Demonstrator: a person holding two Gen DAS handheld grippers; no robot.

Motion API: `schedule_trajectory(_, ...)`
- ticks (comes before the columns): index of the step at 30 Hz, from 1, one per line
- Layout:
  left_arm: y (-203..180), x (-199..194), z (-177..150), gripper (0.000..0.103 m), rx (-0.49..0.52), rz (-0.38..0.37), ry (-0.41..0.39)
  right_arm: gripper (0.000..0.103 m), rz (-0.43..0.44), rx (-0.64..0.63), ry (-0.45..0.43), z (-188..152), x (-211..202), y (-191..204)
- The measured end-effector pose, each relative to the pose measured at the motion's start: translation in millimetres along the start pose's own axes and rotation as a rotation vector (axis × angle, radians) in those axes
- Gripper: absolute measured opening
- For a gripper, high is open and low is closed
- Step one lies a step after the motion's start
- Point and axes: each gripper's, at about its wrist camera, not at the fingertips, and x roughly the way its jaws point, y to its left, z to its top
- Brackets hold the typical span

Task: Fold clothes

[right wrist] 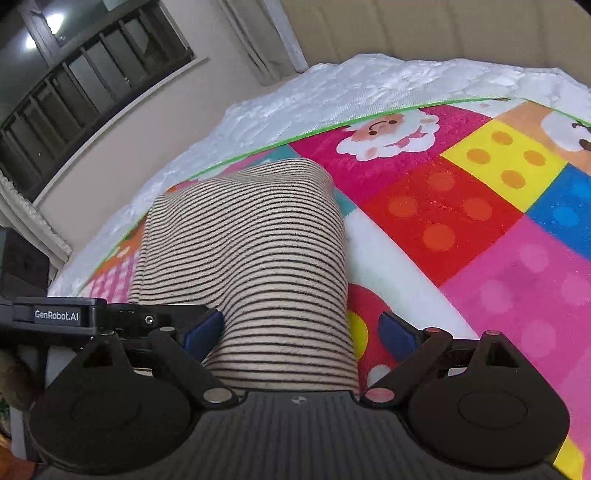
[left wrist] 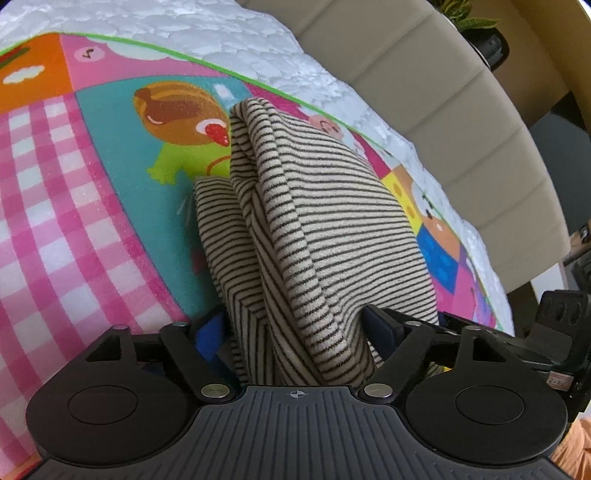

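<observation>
A beige garment with thin dark stripes lies folded into a thick bundle on a colourful cartoon play mat. In the left wrist view it runs up between the blue pads of my left gripper, whose jaws stand wide; the cloth fills the gap but does not look pinched. In the right wrist view the same garment lies smooth and flat on top. My right gripper is open around its near end: the left pad touches the cloth, while the right pad stands clear over the mat.
The mat covers a white quilted mattress with a beige padded headboard behind. A wall and barred window are at the left of the right wrist view. The left gripper's black housing sits close beside the right one.
</observation>
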Motion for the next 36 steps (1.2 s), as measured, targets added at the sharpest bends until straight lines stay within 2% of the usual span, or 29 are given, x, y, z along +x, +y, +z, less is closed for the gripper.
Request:
schedule_trajectory(3,2,-1,0,0.08,-0.002,-0.008,-0.002,0.091,0.018,-0.012,0.005,2,3,-1)
schedule_trajectory(4,2,-1,-1,0.079,0.0,-0.009,-0.002,0.088,0.025,-0.016,0.01,3,4,0)
schedule_trajectory(5,2,-1,-1,0.076,0.001,-0.01,-0.002,0.077,0.032,-0.019,0.014,4,4,1)
schedule_trajectory(6,2,-2,-1,0.072,0.001,-0.012,-0.001,0.07,0.057,-0.009,0.021,5,4,2)
schedule_trajectory(9,6,-7,-1,0.065,-0.012,-0.028,-0.003,0.071,0.061,-0.001,0.014,5,4,9)
schedule_trajectory(14,16,-27,4,0.063,-0.039,-0.031,-0.013,0.066,0.135,0.021,0.004,10,12,27)
schedule_trajectory(18,25,-58,13,0.061,-0.071,-0.009,-0.072,0.065,0.22,0.003,-0.009,26,28,50)
schedule_trajectory(21,38,-77,20,0.061,-0.094,0.019,-0.138,0.066,0.244,-0.046,-0.01,39,47,68)
schedule_trajectory(22,44,-80,22,0.061,-0.104,0.027,-0.152,0.066,0.234,-0.071,-0.005,43,54,72)
schedule_trajectory(25,60,-80,30,0.061,-0.133,0.086,-0.177,0.067,0.118,-0.139,0.02,46,68,82)
schedule_trajectory(27,64,-88,35,0.061,-0.145,0.104,-0.21,0.073,0.09,-0.175,0.003,40,61,86)
schedule_trajectory(29,57,-108,41,0.061,-0.108,0.085,-0.29,0.077,0.054,-0.252,-0.002,30,54,96)
schedule_trajectory(33,25,-131,62,0.062,0.045,0.034,-0.466,0.081,-0.031,-0.422,-0.051,10,38,122)
schedule_trajectory(35,17,-116,75,0.062,0.091,-0.003,-0.449,0.081,-0.074,-0.491,-0.11,3,27,138)
schedule_trajectory(36,18,-105,77,0.061,0.094,0.011,-0.426,0.081,-0.065,-0.524,-0.138,-1,20,146)
